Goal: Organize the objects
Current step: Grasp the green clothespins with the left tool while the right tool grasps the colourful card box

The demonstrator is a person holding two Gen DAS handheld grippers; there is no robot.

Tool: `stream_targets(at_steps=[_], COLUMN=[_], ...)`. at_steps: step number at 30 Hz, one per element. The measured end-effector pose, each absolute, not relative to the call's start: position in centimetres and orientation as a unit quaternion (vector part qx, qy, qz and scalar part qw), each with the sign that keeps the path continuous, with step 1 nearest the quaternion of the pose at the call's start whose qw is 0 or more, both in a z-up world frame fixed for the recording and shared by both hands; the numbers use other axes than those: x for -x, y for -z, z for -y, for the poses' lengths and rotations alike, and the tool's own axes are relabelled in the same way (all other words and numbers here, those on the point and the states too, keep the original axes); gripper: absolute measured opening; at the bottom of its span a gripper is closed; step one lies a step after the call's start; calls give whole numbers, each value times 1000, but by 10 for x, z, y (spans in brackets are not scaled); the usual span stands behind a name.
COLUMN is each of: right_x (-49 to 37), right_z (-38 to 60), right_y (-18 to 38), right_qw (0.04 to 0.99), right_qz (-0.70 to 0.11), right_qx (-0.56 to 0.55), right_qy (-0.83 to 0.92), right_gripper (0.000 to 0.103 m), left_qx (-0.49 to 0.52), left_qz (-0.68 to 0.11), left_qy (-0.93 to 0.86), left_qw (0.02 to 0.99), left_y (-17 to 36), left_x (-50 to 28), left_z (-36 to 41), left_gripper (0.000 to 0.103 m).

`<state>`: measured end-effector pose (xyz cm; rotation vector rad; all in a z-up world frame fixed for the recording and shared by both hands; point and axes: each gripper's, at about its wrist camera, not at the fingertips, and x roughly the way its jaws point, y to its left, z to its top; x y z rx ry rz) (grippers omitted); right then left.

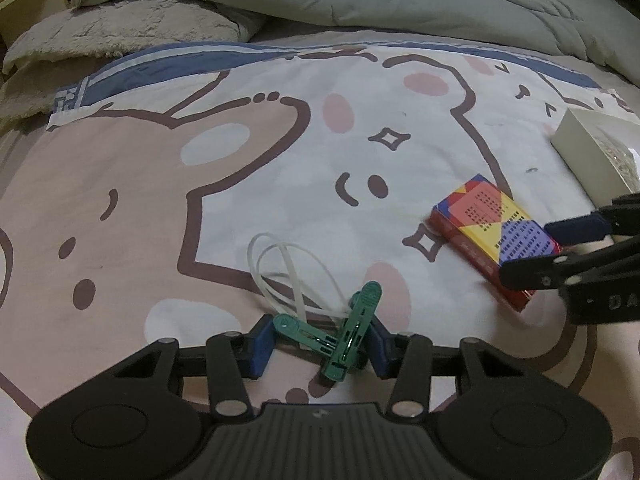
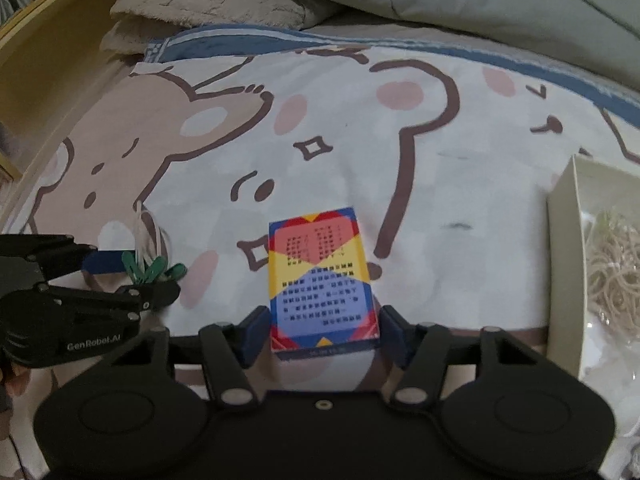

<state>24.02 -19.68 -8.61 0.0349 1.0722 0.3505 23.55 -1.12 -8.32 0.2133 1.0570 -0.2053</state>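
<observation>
the left gripper [image 1: 320, 346] is clamping green clips [image 1: 344, 336] while the right gripper [image 2: 324, 334] is straddling, jaws half open, the card box [image 2: 320, 280], likely closing next, bound for the tray [image 2: 560, 240] beside it.

Both tools: blk linkage arms, blue pads [image 2: 254, 332], silver screws, "GenRobot.AI" mark.

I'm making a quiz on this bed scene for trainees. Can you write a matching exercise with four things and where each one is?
Things:
1. green clips
2. colourful card box
3. white zip ties
4. open white box

Places:
A. holds tan rubber bands, far right
B. between the right gripper's jaws
C. pinched in the left gripper
D. looped on the sheet just beyond the clips

Pairs: 1-C, 2-B, 3-D, 4-A
</observation>
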Motion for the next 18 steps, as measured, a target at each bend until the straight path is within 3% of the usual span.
stream_targets(at_steps=[8, 18], right_x=[-245, -241], right_z=[176, 177], right_y=[99, 86], right_qw=[859, 878], right_qz=[-484, -453], right_qx=[55, 36], right_qy=[-159, -148], right_gripper=[62, 60], left_qx=[-123, -96], left_qz=[-493, -468], left_qy=[100, 78], left_qw=[856, 875], left_y=[89, 68], left_x=[-236, -235], left_z=[15, 7], left_gripper=[50, 49])
